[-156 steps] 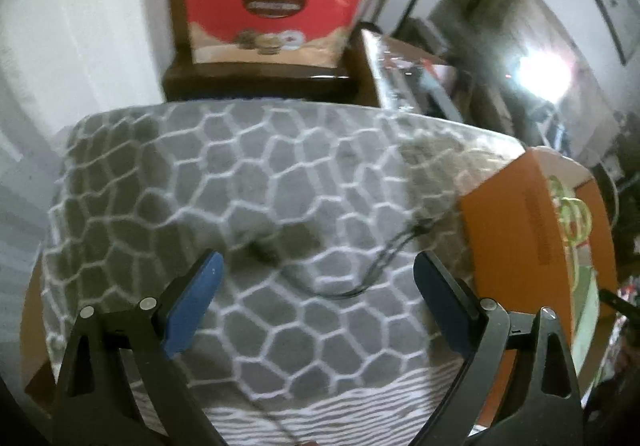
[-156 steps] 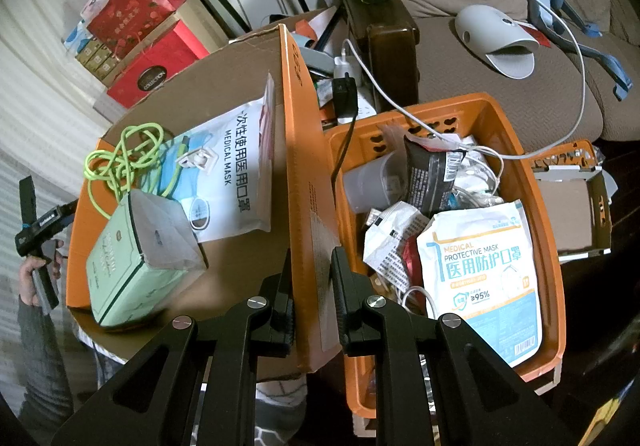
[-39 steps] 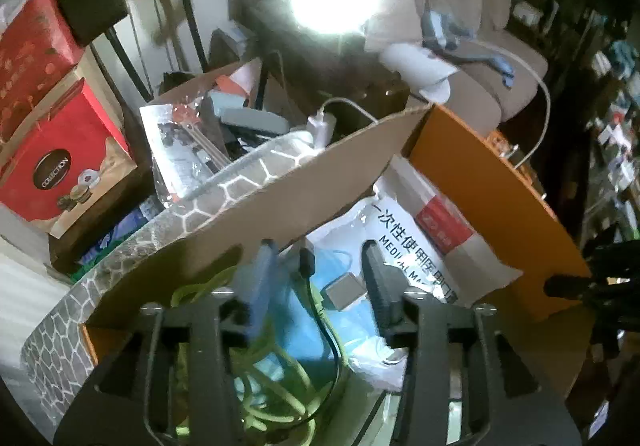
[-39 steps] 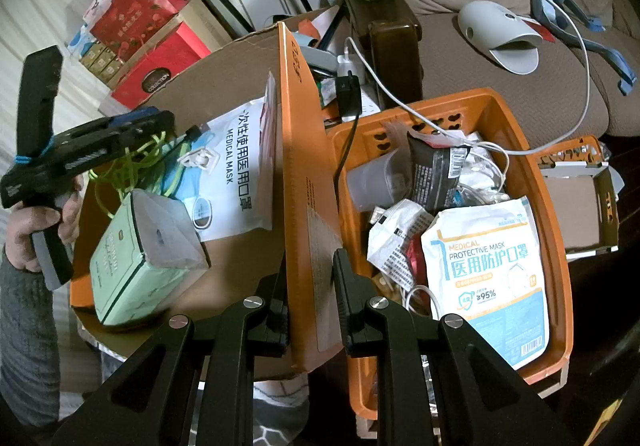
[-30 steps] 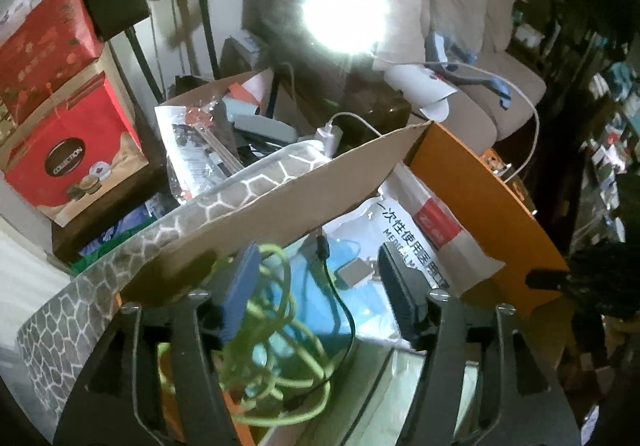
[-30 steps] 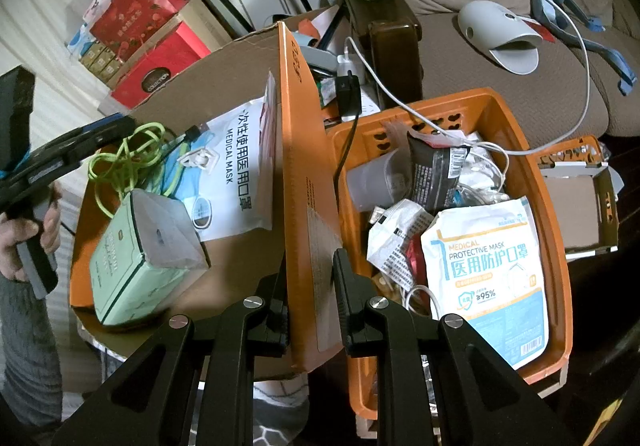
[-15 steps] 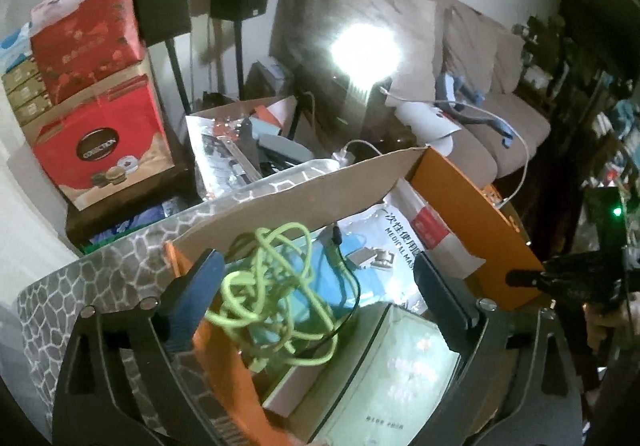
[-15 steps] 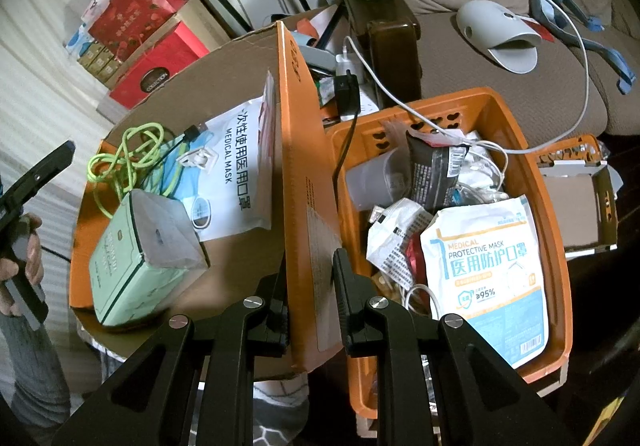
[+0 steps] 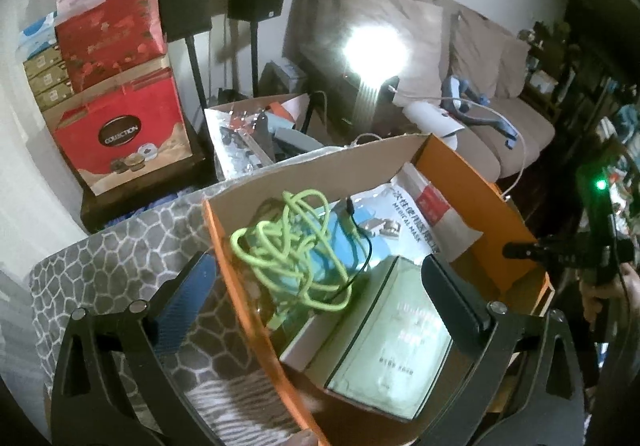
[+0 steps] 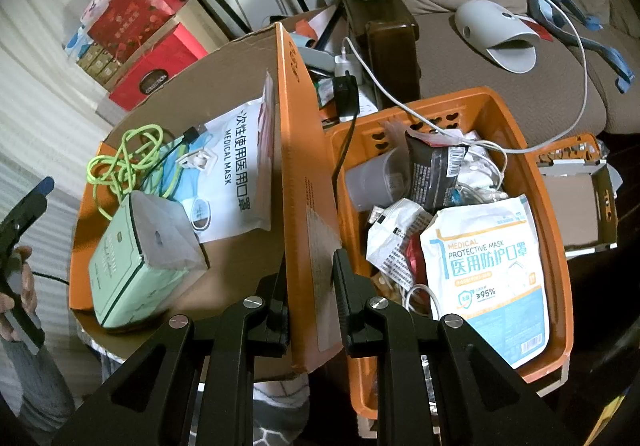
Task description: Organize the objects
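Room: we see a beige sofa [image 9: 496, 126], stacked red gift boxes [image 9: 120, 118] by the wall, and a grey cushion with a white hexagon pattern [image 9: 120, 258] under our open orange cardboard box [image 10: 304, 150].
Box contents: a tangled lime-green cable [image 9: 288, 246], a white medical mask packet [image 10: 236, 170] and a pale green carton [image 10: 132, 270] lie inside.
Neighbour: an orange plastic basket [image 10: 536, 182] full of packets stands just beside the box.
Left claw [image 9: 320, 298]: we hold it wide open and empty, hovering over the box's near wall, the cable between its fingers.
Right claw [image 10: 310, 298]: its fingers are closed onto the box's upright orange wall.
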Demonstrator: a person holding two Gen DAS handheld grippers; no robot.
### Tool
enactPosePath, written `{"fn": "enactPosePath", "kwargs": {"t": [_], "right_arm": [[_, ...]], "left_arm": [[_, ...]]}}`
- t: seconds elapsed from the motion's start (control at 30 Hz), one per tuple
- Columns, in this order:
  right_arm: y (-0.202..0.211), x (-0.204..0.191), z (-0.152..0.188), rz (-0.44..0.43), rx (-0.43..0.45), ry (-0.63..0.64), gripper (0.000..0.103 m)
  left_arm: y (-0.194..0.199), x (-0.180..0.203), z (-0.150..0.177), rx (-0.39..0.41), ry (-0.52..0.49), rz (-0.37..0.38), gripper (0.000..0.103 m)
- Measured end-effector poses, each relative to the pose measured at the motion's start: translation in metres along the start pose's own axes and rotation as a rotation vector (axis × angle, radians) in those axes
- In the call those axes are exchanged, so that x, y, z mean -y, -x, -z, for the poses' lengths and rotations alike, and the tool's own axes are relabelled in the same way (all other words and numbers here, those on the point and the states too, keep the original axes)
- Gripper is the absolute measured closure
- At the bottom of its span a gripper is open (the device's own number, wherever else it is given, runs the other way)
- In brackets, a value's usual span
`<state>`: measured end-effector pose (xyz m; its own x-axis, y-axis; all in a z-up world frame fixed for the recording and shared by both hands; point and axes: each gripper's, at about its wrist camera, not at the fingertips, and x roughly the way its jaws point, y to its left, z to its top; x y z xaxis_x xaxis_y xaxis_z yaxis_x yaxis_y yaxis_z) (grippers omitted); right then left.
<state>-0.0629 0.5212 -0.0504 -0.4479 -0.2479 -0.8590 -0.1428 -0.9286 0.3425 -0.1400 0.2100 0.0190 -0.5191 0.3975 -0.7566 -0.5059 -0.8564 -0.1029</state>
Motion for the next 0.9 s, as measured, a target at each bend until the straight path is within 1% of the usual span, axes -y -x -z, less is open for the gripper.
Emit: {"fn": "enactPosePath", "kwargs": {"t": [0.37, 0.63, 0.8, 0.9], "right_arm": [[0.0, 0.0, 0.0, 0.0, 0.0, 0.0, 0.086], [0.0, 0.002, 0.001, 0.013, 0.005, 0.008, 0.086], [0.0, 0.004, 0.001, 0.018, 0.008, 0.007, 0.086], [0.002, 0.002, 0.002, 0.039, 0.02, 0.017, 0.085]], "left_arm": [[0.019, -0.012, 0.018, 0.006, 0.039, -0.021, 0.0], [0.026, -0.019, 0.037, -0.002, 0.077, -0.034, 0.0], [0.031, -0.022, 0.051, -0.004, 0.096, -0.075, 0.0], [0.036, -0.026, 0.058, -0.001, 0.113, -0.089, 0.0]]}}
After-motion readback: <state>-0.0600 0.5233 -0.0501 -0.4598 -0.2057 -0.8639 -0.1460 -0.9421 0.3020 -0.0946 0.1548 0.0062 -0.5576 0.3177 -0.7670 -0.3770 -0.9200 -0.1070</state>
